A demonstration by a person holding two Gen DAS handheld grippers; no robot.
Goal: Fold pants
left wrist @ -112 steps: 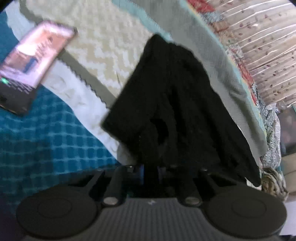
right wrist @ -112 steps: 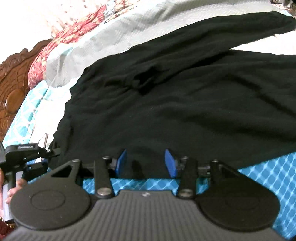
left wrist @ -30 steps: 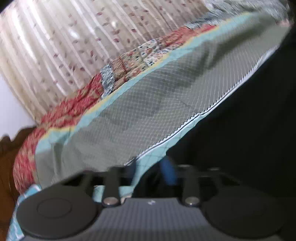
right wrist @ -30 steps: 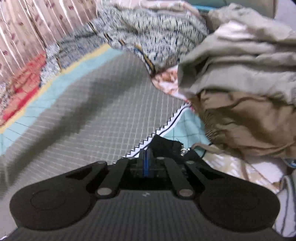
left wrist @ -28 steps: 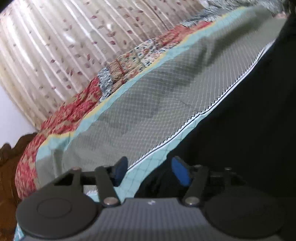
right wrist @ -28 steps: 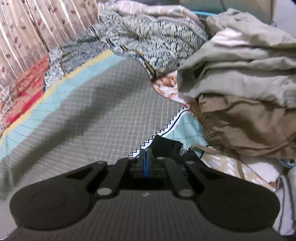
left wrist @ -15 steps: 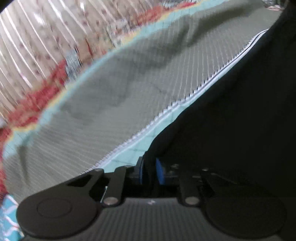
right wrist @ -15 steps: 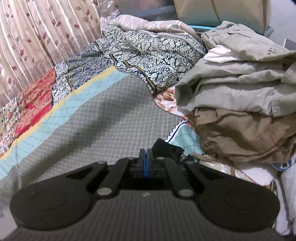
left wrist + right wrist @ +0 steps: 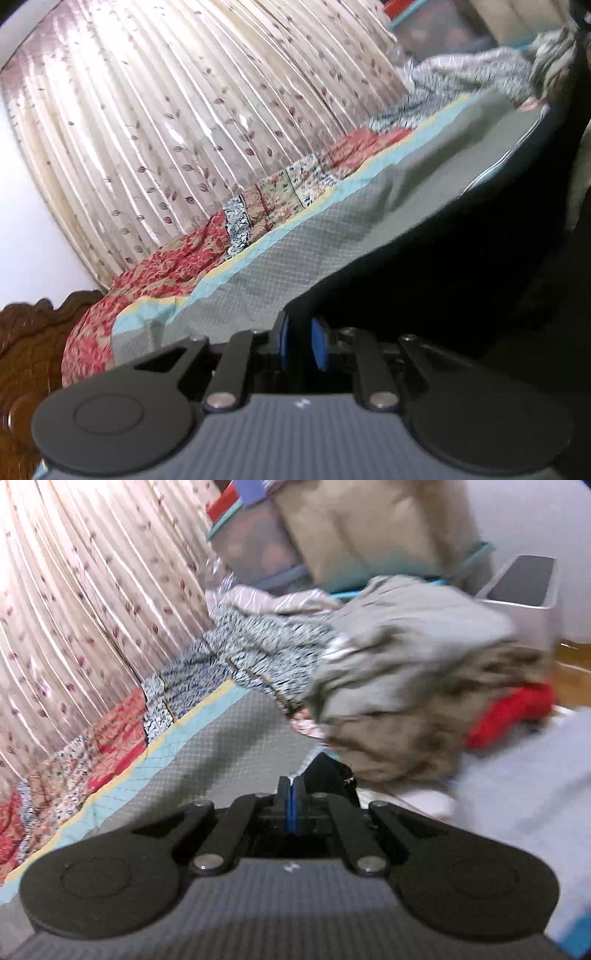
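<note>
Pinching a black edge at lower centre, the left gripper is holding the black pants, which are spreading over the right side above the grey quilt. Soft and limp, they are sagging, so edge grips suit them.

Lower centre in the right wrist view, the right gripper is clamping another corner of the pants, beside the clothes pile.

No readable text, label, brand name, number or sign appears in either view. The only mark is a small pale emblem on the ribbed grey body of each gripper, just behind the finger linkages, too small and blurred to make out as letters.
</note>
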